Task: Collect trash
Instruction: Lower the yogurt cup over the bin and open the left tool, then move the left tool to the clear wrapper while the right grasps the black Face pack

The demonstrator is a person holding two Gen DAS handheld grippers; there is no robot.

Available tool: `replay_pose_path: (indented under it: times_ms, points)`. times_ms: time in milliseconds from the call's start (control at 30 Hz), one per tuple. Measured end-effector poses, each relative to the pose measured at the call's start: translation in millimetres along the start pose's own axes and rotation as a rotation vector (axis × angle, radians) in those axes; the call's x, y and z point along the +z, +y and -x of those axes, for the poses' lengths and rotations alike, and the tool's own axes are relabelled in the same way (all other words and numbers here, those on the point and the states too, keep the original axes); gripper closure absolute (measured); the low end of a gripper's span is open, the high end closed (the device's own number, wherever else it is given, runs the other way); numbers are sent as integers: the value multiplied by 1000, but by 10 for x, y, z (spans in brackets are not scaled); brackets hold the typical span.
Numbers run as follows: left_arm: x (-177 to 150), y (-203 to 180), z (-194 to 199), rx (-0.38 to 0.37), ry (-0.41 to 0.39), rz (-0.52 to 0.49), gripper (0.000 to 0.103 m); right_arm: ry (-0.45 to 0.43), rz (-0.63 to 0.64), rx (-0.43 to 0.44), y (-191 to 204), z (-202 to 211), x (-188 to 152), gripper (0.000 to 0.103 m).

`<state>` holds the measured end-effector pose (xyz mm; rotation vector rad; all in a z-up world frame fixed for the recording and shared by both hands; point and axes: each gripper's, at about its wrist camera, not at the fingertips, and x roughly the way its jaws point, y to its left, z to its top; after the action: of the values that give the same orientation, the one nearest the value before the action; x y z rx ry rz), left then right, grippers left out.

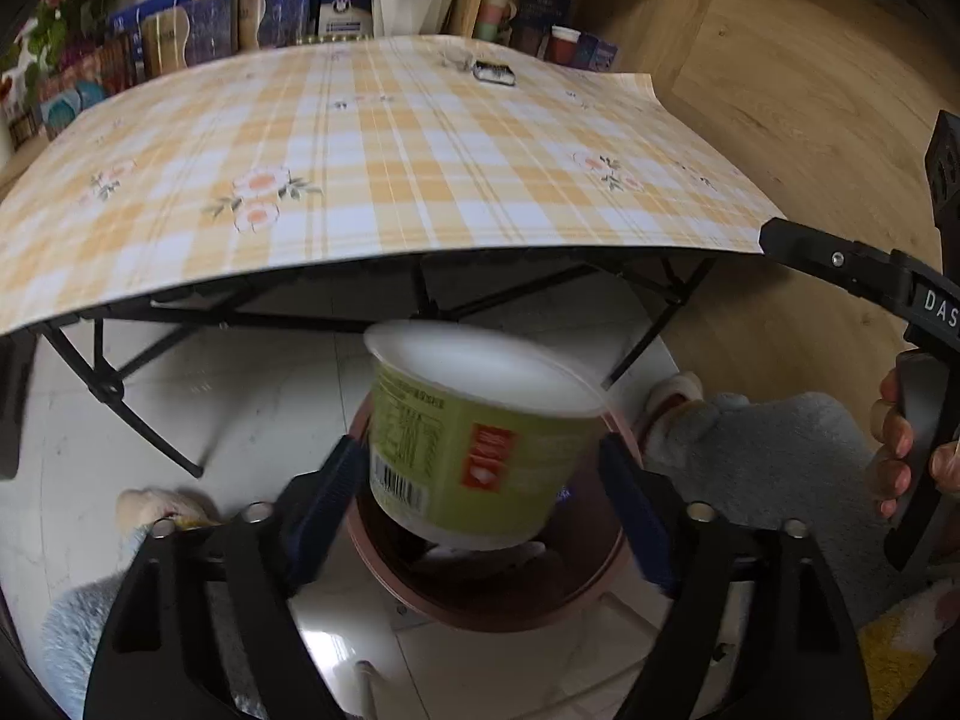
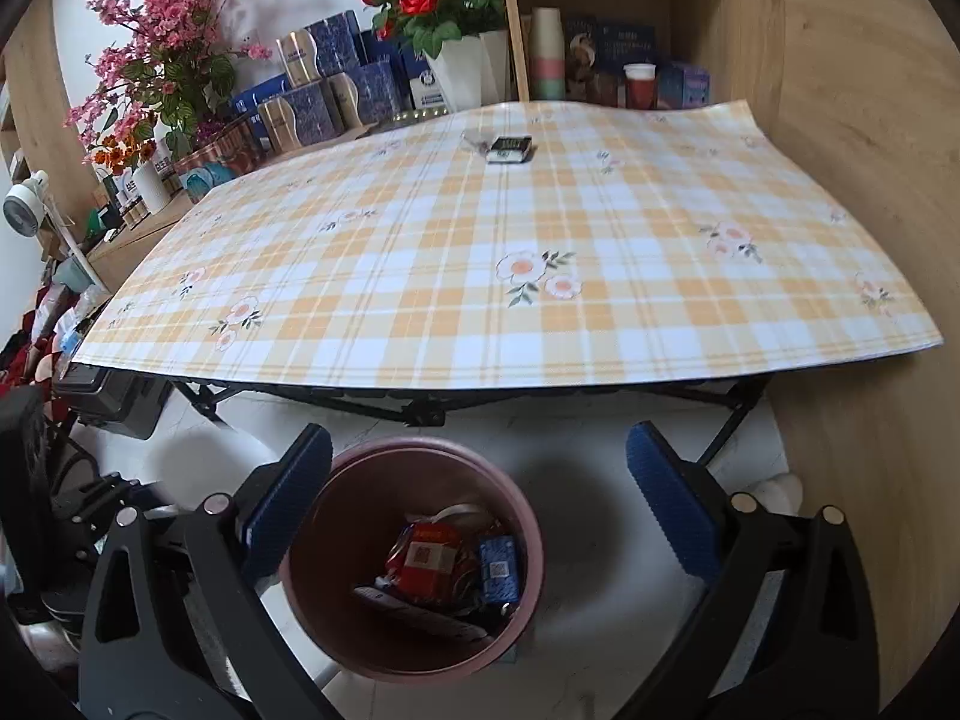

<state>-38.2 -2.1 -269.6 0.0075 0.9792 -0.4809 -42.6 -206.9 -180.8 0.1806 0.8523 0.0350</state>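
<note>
In the left wrist view a green and white noodle cup (image 1: 474, 438) hangs tilted and blurred between my left gripper's (image 1: 480, 498) blue pads, right above the pink trash bin (image 1: 480, 606). The right pad stands clear of the cup, so the jaws look open. My right gripper (image 2: 480, 504) is open and empty above the same bin (image 2: 336, 570), which holds red and blue wrappers (image 2: 456, 558). A small dark packet (image 2: 509, 149) and a clear wrapper (image 2: 474, 138) lie on the far part of the checked table (image 2: 480, 276).
The bin stands on a white tiled floor in front of the folding table's black legs (image 1: 144, 420). Boxes, cups and flower pots (image 2: 444, 42) line the shelf behind the table. The right gripper's body and the holding hand (image 1: 900, 438) show at the right of the left view.
</note>
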Motion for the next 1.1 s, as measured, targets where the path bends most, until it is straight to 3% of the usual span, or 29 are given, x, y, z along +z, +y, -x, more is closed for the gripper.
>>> replay_pose_path:
  times_ms: [67, 233, 533, 700, 867, 1000, 1100]
  points:
    - [-6, 0, 0, 2, -2, 9, 10, 1, -3, 11, 28, -1, 15, 6]
    - [-11, 96, -38, 6, 19, 61, 8, 7, 17, 20, 87, 1, -10, 6]
    - [-1, 295, 185, 116, -48, 191, 6, -8, -34, 59, -52, 39, 14, 6]
    - [23, 379, 356, 137, -104, 243, 6, -57, 96, 3, 20, 71, 54, 6]
    - [84, 417, 482, 147, -141, 223, 6, -75, 125, -8, -12, 33, 155, 6]
    - [226, 406, 542, 214, -169, 152, 6, -78, 117, -17, -81, -11, 298, 6]
    - [369, 459, 560, 232, -191, 160, 6, -79, 113, -37, -133, -46, 374, 6]
